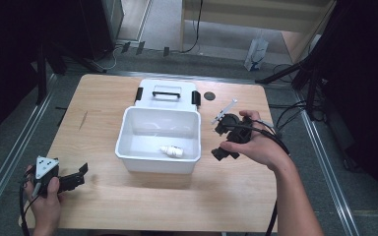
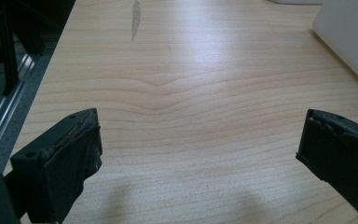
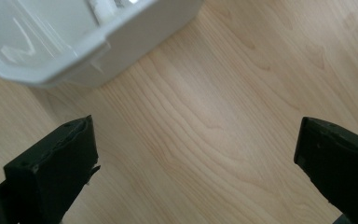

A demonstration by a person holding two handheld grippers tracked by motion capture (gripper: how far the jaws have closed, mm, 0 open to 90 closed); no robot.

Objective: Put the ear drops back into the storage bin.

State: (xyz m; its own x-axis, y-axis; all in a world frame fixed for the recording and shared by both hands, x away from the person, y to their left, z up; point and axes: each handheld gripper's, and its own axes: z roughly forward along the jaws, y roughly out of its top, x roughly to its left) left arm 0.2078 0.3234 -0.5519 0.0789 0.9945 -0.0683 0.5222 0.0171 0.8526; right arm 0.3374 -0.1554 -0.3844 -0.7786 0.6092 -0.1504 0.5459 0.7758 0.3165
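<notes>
**A:** What is on the table?

**B:** A light wooden table [image 1: 128,206] seen from above. Near its middle sits an open white plastic box [image 1: 128,147], and its lid [image 1: 167,91] — white, with a handle and two black clips — lies flat just behind it. Inside the box, near the front right corner, a small white bottle [image 1: 172,151] lies on its side. A small black disc [image 1: 209,95] rests on the wood beside the lid.

**A:** And the hands?

**B:** The left hand [image 1: 47,199] holds the left gripper [image 1: 81,173] low at the table's front left corner, well apart from the box. Its jaws stand wide apart with nothing between them — in the left gripper view they frame bare wood, with the box's side at the far right edge.

**A:** The right one?

**B:** The right hand [image 1: 258,145] holds the right gripper [image 1: 221,152] just to the right of the box, tilted downward. Its jaws are also spread wide and empty; the right gripper view looks down on bare wood, with a corner of the box at the upper left.
</notes>
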